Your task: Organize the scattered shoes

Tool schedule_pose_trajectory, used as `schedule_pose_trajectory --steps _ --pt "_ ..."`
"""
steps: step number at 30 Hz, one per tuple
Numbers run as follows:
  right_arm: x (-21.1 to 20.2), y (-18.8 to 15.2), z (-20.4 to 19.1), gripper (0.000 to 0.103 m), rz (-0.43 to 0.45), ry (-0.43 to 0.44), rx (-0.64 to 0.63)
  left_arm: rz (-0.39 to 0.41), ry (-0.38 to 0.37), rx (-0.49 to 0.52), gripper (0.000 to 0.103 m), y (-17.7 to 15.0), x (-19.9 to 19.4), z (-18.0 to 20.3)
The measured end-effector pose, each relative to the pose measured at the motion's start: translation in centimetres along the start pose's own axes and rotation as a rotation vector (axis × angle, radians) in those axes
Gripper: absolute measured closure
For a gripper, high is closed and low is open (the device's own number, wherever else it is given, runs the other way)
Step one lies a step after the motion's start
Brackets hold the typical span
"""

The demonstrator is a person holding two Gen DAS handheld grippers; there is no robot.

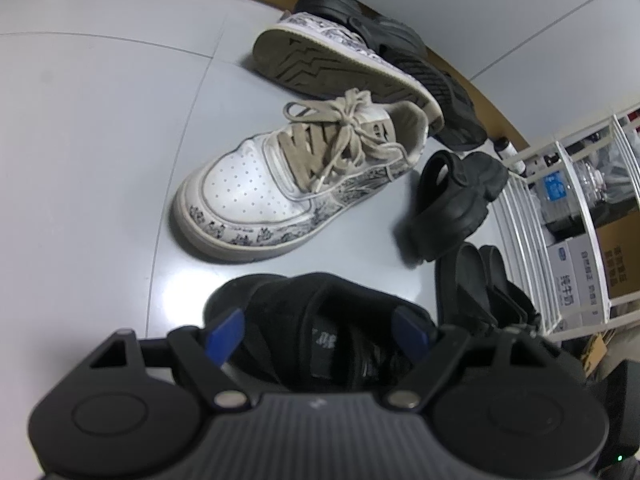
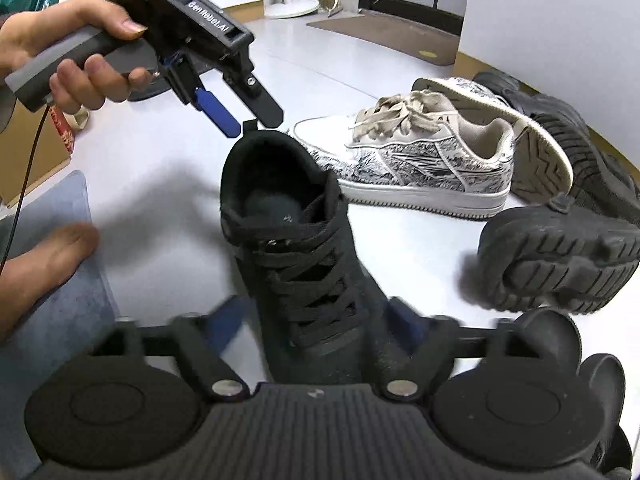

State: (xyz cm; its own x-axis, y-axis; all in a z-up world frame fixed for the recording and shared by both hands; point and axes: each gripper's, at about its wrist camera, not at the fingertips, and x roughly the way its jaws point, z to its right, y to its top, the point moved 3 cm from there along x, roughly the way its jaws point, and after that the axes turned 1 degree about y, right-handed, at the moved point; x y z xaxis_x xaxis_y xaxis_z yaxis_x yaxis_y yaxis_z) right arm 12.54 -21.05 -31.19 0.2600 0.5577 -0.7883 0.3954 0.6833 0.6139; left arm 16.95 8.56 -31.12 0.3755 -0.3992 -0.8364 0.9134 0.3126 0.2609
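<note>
The grey floor (image 2: 168, 168) fills both views. In the right wrist view a black sneaker (image 2: 296, 248) stands at centre. The right gripper (image 2: 320, 320), bottom centre, has its jaws spread wide on either side of the toe, not pressing. The left gripper (image 2: 250, 120), upper left, held by a hand (image 2: 60, 52), hangs wide open by the heel. Centre right sits a white sneaker (image 2: 404, 160), its mate (image 2: 516, 136) tipped sole-up behind. A black sandal (image 2: 560, 256) lies at the right.
</note>
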Motion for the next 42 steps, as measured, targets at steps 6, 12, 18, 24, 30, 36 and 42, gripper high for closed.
schedule_pose_trajectory --steps 6,12,18,24,30,36,42 --pt "2.3 0.4 0.4 0.010 -0.015 0.036 -0.070 -0.002 0.002 -0.006 0.020 0.0 -0.1 -0.1" --pt "4.8 0.3 1.1 0.014 -0.067 0.089 -0.070 0.000 0.003 -0.012 0.020 0.0 -0.3 -0.4" --pt "4.9 0.0 1.4 0.025 -0.069 0.084 0.030 0.000 -0.005 -0.005 0.020 0.0 -0.2 -0.2" --pt "4.3 -0.9 1.0 0.029 -0.078 0.041 0.145 0.002 -0.006 -0.003 0.020 -0.1 -0.3 -0.2" --pt "3.9 -1.5 0.9 0.034 -0.106 0.014 0.243 0.000 -0.008 0.002 0.020 -0.1 -0.2 0.0" --pt "3.3 -2.1 0.9 0.036 -0.152 -0.061 0.365 -0.001 -0.003 -0.005 0.020 -0.1 -0.1 -0.1" --pt "3.0 -2.3 1.1 0.034 -0.173 -0.145 0.644 0.000 -0.013 -0.015 0.020 0.1 -0.1 0.0"
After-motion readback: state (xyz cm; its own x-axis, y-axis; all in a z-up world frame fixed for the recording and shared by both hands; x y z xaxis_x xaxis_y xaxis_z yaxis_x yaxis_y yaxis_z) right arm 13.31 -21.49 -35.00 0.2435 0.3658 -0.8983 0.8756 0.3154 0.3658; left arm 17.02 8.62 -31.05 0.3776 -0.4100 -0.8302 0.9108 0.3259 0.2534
